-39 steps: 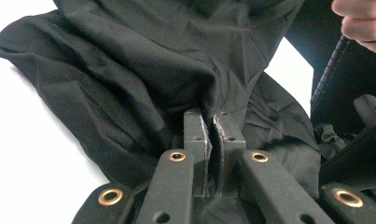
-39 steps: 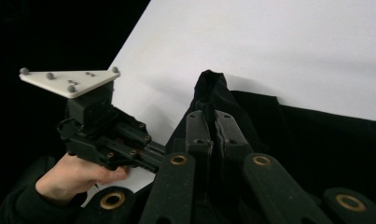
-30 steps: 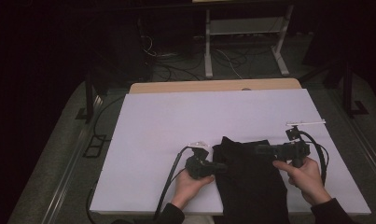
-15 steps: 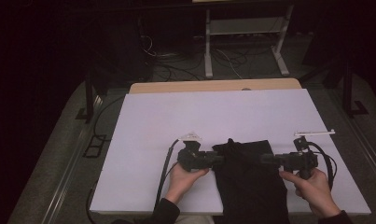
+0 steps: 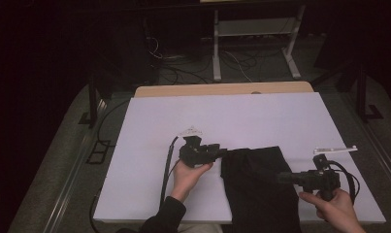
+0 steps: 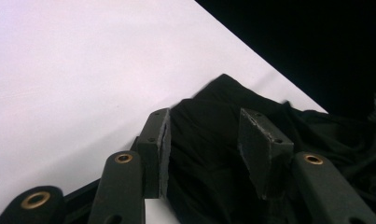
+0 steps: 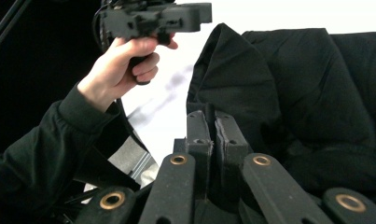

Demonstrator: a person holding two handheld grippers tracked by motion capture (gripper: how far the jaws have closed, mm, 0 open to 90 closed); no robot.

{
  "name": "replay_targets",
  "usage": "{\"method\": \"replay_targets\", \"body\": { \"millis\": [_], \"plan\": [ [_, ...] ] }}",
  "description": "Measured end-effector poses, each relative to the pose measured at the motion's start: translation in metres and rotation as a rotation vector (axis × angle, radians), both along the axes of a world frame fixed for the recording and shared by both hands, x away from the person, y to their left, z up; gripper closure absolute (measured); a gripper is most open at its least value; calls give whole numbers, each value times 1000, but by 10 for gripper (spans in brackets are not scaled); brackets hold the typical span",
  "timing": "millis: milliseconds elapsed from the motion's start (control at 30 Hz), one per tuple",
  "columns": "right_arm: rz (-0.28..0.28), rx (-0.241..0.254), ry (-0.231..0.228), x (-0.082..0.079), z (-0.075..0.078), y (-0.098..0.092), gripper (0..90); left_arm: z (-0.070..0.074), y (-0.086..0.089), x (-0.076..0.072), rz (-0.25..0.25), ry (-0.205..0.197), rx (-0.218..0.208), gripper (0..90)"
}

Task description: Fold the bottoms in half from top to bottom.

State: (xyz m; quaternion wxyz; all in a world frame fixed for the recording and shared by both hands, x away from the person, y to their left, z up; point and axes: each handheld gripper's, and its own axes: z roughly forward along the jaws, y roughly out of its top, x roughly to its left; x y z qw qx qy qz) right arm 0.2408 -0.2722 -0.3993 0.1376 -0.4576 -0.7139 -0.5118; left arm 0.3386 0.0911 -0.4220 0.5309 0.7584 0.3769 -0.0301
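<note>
The left hand-held gripper (image 5: 221, 151) has just been opening over the black cloth (image 5: 258, 187) (pads apart), the right hand-held gripper (image 5: 282, 178) is closed on its edge, so folding seems underway, needing a new grasp.

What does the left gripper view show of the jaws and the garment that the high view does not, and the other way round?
The left gripper view shows the left gripper with jaws parted, pads off the black garment that lies between them. The high view shows the right gripper at the garment's right edge, the wooden tabletop edge and a metal stand behind. Both show the garment on the white sheet.
</note>
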Motion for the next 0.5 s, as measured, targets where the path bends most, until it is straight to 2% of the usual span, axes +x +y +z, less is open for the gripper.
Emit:
{"method": "replay_targets", "body": {
  "millis": [500],
  "plan": [
    [89,-23,1,-25,-9,-1,840,-3,-1,1,-11,-1,25,533]
  ]
}}
